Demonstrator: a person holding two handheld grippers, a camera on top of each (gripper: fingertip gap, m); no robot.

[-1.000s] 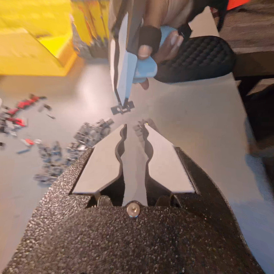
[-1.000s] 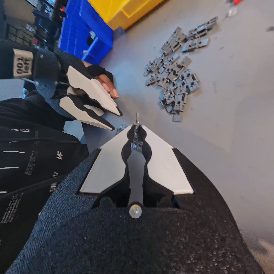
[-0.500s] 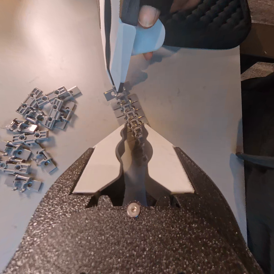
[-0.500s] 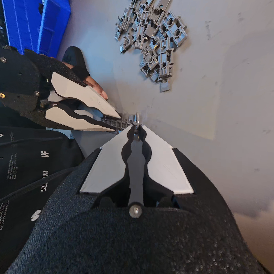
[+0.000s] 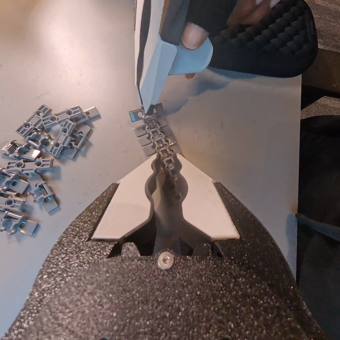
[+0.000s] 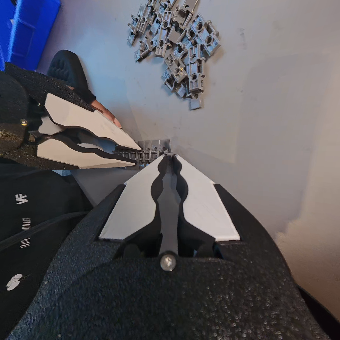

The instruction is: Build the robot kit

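A short chain of grey track links lies flat on the grey table. My left gripper is shut on its near end, and the links run back between the fingers. My right gripper comes down from above, shut on a single grey link that sits against the chain's far end. In the right wrist view, the right gripper pinches that link at its tips. The left gripper reaches in from the left, holding the chain.
A pile of loose grey links lies to the left of the chain and also shows in the right wrist view. A blue bin stands beyond it. The table edge runs close on the right. A person's gloved hand holds the right gripper.
Both grippers came down close to the table and towards each other. The right gripper's link now meets the end of the chain held by the left gripper.
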